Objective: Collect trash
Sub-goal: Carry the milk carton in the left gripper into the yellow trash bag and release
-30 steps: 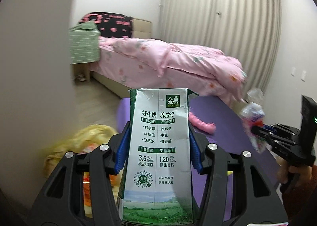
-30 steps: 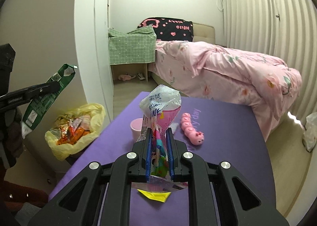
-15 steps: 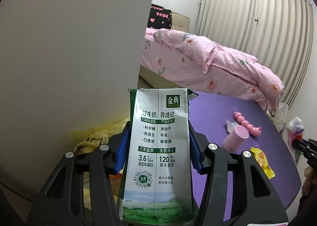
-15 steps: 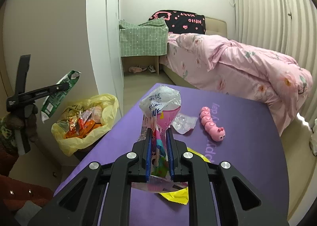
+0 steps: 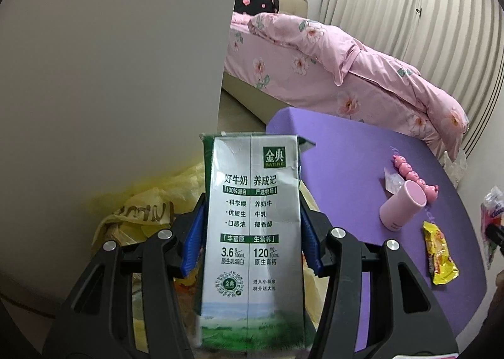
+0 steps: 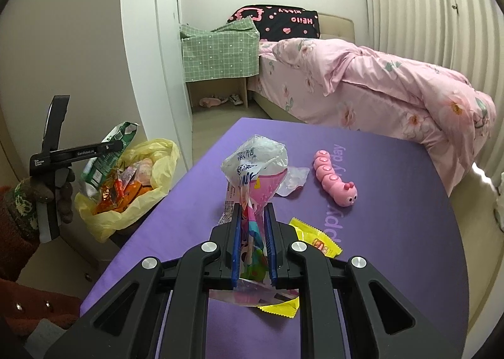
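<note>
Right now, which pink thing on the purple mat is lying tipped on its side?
The pink cup: it lies on its side on the purple mat, open end facing the pink caterpillar toy, which is a segmented figure, not a container.

Green-and-white milk carton (image 5: 252, 233); yellow trash bag (image 6: 151, 176); purple table (image 6: 393, 264); pink caterpillar toy (image 6: 335, 182); pink cup (image 5: 401, 209); yellow wrapper (image 5: 439, 253); pink floral bedding (image 6: 378, 84).

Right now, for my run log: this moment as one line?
left gripper: shut on milk carton, over trash bag | right gripper: shut on wrapper | yellow packet: on mat
</note>
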The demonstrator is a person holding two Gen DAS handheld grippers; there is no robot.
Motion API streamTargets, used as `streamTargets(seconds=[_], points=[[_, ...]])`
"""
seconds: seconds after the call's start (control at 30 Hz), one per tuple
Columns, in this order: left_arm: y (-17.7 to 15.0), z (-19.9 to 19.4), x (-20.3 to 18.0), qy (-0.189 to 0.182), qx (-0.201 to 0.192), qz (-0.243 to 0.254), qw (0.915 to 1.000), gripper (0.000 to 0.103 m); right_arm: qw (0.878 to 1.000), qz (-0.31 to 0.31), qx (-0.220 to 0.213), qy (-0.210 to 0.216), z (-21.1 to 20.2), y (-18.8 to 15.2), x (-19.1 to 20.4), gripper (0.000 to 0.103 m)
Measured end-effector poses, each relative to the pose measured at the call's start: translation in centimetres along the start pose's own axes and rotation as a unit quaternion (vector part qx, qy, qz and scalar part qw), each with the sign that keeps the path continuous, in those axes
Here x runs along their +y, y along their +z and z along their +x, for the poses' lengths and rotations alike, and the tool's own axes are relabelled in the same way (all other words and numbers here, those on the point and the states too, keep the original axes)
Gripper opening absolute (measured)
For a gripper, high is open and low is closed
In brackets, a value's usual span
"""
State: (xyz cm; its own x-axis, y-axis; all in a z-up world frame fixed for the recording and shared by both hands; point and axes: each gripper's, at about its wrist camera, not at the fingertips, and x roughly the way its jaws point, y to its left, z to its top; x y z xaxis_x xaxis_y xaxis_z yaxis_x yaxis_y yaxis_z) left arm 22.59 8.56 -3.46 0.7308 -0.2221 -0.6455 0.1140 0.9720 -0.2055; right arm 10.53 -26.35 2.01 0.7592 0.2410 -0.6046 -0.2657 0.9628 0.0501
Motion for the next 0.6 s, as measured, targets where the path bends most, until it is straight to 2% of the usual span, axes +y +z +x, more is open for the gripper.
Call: streamTargets(seconds=[0.17, 0.33, 0.6], points=[[-0.2, -0.5, 0.7, -0.006, 0.007, -0.012, 0.9999, 0.054, 1.0, -0.008, -0.001, 0.004, 0.1, 0.3, 0.6, 0.014], [-0.2, -2.5, 1.5, 0.009, 0.002, -0.027, 0.9996, 0.054, 1.0, -0.01, -0.003, 0.014, 0.3, 0.9, 1.2, 0.014], [-3.8, -10.2, 1.0, 0.048, -0.015, -0.029, 0.9983, 0.054, 0.997, -0.051, -0.005, 0.066, 1.8, 3.1, 5.7, 0.014]])
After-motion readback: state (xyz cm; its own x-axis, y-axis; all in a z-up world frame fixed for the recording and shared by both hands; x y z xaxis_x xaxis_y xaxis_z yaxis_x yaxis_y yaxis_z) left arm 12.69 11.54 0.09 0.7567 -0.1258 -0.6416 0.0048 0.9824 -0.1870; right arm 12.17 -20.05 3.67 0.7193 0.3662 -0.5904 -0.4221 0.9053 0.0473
